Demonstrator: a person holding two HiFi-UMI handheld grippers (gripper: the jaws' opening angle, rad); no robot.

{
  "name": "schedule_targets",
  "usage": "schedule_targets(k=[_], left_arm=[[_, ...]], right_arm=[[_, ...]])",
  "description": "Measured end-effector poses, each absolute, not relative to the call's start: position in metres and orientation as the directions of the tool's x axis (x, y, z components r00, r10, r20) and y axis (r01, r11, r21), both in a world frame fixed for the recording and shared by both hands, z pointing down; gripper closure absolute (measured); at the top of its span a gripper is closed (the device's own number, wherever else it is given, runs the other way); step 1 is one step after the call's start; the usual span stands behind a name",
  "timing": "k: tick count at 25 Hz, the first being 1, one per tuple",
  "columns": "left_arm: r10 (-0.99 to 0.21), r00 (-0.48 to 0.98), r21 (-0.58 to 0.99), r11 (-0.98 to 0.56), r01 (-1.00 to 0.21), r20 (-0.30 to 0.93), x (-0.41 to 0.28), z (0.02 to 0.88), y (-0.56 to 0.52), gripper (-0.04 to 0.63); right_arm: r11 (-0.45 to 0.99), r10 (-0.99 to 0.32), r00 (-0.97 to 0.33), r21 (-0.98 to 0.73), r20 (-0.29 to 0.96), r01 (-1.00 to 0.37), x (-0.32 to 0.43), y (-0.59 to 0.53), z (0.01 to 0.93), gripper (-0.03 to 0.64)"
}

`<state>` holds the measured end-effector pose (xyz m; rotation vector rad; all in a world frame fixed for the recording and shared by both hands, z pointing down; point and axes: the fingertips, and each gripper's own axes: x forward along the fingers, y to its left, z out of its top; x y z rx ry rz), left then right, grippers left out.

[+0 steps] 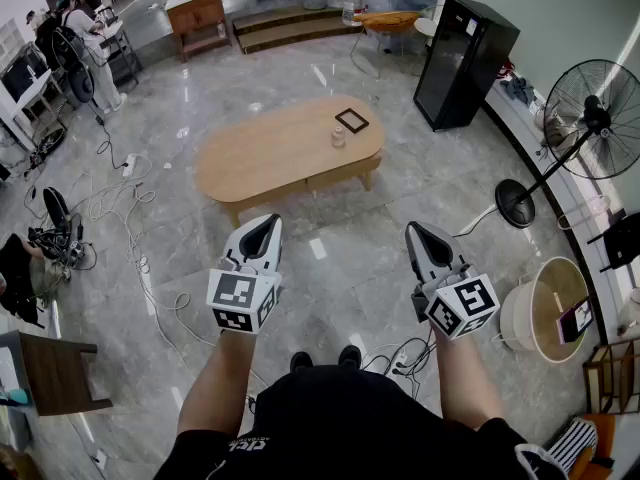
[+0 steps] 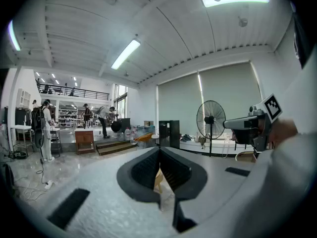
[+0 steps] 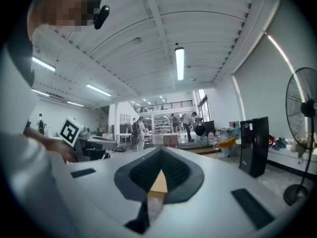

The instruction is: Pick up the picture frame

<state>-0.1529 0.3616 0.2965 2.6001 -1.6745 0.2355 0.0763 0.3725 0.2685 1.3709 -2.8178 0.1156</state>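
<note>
Wooden table (image 1: 270,153) bearing picture frame (image 1: 351,120) beside glass (image 1: 338,138), left gripper (image 1: 270,220) and right gripper (image 1: 413,229) closed, empty

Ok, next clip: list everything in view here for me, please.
picture frame: one, black, on the table's far right end
glass: one, clear, on the table beside the frame
table: one, light wood, mid-floor
cabinet: one, black, right of table
fan: one, black, right wall
tub: one, white, floor right
sideboard: one, brown, far left
person: one, pale clothes, far left
left gripper: one, white, shut, empty, near
right gripper: one, white, shut, empty, near
</note>
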Motion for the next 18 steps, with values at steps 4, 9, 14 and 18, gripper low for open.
schedule_targets(k=[4,9,14,18], left_arm=[[-0.902,0.403,-0.048,-0.414,-0.909,0.156,-0.151,0.297,0.361,0.586],[-0.900,0.403,-0.048,-0.416,-0.908,0.164,-0.144,0.298,0.361,0.586],[-0.901,0.402,-0.048,-0.414,-0.909,0.162,-0.134,0.296,0.362,0.586],[-0.899,0.406,-0.045,-0.418,-0.908,0.165,-0.125,0.295,0.363,0.586]], right_arm=[[0.617,-0.784,-0.619,-0.060,0.039,-0.785,0.079,0.370,0.268,0.614],[0.618,-0.783,-0.620,-0.060,0.041,-0.784,0.085,0.371,0.269,0.614],[0.614,-0.787,-0.616,-0.058,0.033,-0.788,0.097,0.372,0.269,0.614],[0.612,-0.788,-0.615,-0.065,0.027,-0.788,0.106,0.374,0.269,0.614]])
